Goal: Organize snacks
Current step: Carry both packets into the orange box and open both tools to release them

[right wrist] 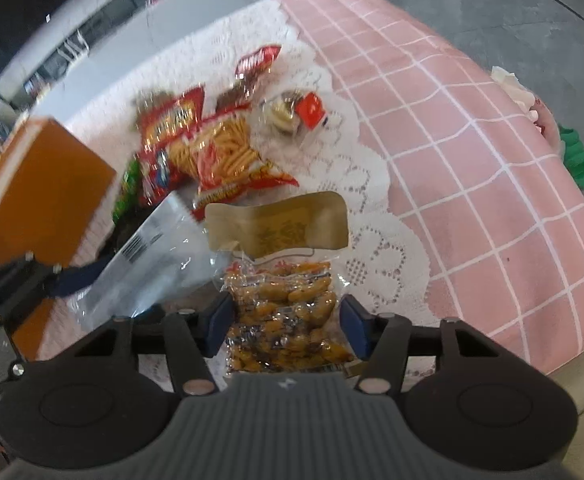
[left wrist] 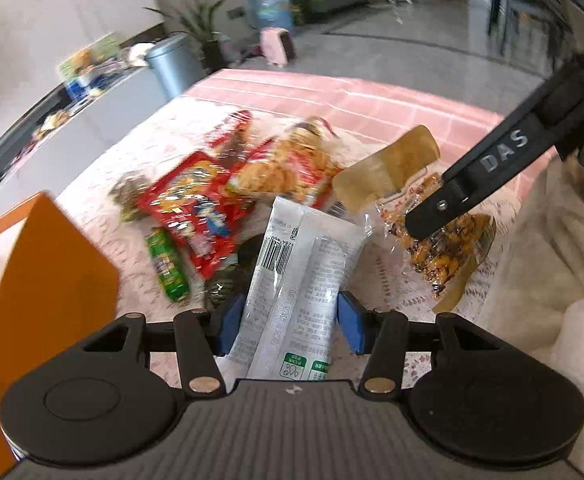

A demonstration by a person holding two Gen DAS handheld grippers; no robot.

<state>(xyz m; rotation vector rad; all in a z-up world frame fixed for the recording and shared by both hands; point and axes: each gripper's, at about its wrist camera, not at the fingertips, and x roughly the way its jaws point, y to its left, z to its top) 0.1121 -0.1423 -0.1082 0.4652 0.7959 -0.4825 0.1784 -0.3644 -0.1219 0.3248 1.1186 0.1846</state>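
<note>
Snacks are mid-sort: the left gripper (left wrist: pixel 292 320) clasps a white packet (left wrist: pixel 296 280) between its blue pads, and the right gripper (right wrist: pixel 284 320) grips a clear peanut bag (right wrist: pixel 284 320), both lifted over the desk (right wrist: pixel 472 160). Beyond them most packets, red crisp bags (right wrist: pixel 172 124) among them, lie piled beside the orange box (right wrist: pixel 40 200), whose inside is hidden.

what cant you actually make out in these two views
- Orange box: its inside is hidden in both views; only outer walls show.
- White packet in the left tool: print too small, lower end behind the tool body.
- Red snack bags: names lost to motion blur.
- Peanut pack in the right tool: bottom edge hidden by the tool body.
</note>
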